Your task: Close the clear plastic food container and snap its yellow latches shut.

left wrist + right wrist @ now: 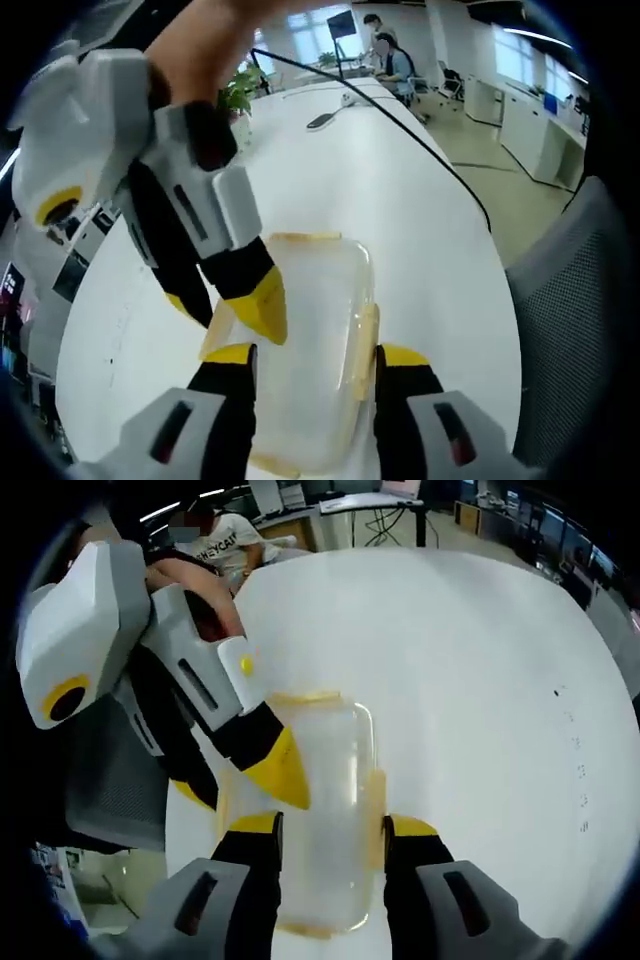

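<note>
Both grippers are working the container on a white table. Left gripper [318, 358] is spreading its jaws along the container's [315, 350] two long sides, tips beside the yellow latches [364, 345]. Right gripper [331, 830] is likewise straddling the container [325, 810] with jaws spread, yellow tips beside the side latches [376, 800]. Each is entering the other's view from the left, pointed tips pressing down on the lid's left edge. Farther off, a black cable [420, 135] is trailing across the table [400, 200], and people are sitting at desks beyond.
</note>
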{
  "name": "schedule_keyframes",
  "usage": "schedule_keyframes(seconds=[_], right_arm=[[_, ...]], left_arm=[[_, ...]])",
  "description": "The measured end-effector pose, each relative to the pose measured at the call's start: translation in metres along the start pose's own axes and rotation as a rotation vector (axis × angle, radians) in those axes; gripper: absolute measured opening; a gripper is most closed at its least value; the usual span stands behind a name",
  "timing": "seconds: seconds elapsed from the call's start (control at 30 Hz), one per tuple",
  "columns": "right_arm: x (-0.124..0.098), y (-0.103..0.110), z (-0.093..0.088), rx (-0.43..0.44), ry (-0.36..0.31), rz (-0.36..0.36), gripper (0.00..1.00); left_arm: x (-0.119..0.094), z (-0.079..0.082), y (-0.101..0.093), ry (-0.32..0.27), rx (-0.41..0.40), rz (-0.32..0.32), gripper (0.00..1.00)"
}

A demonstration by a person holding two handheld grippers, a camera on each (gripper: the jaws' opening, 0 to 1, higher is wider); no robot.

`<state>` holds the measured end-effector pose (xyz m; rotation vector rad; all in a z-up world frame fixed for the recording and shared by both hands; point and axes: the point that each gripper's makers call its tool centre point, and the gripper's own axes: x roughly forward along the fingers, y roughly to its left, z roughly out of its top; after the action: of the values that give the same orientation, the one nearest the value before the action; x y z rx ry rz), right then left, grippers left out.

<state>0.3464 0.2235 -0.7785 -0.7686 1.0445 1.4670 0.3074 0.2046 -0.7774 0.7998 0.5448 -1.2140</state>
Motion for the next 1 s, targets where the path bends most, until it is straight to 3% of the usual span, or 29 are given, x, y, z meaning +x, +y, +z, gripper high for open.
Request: schedule_keyframes(seconds=[0.23,0.4,0.43,0.47,0.53,0.6,0.87,1.0], right_arm=[[0.004,-0.005,-0.001,-0.021,0.091,0.035,0.37],[0.005,-0.006,-0.004,-0.012,0.080,0.082,0.35],[0.008,-0.003,0.002,-0.008,0.046,0.115,0.34],[0.006,-0.005,0.003,0.045,0.055,0.117,0.34],[0.005,-0.008,0.004,0.029,0.080,0.128,0.34],[0.004,-0.005,0.003,0.009,0.140,0.111,0.35],[0.004,-0.004,-0.003,0.022,0.162,0.101,0.37],[0.001,-0.003,-0.005,0.024,0.143,0.064,0.37]], left_arm=[[0.001,-0.001,0.001,-0.004,-0.005,-0.008,0.40],[0.001,-0.001,0.002,-0.008,0.009,-0.013,0.38],[-0.005,-0.006,0.023,0.044,0.111,0.086,0.37],[-0.002,-0.001,0.003,0.000,0.038,0.008,0.36],[-0.003,0.001,0.000,-0.007,0.044,-0.002,0.36],[-0.002,0.001,0.000,-0.008,0.040,-0.002,0.37],[-0.001,0.002,-0.004,-0.013,0.037,0.018,0.38],[-0.001,0.003,-0.005,-0.035,0.041,0.018,0.38]])
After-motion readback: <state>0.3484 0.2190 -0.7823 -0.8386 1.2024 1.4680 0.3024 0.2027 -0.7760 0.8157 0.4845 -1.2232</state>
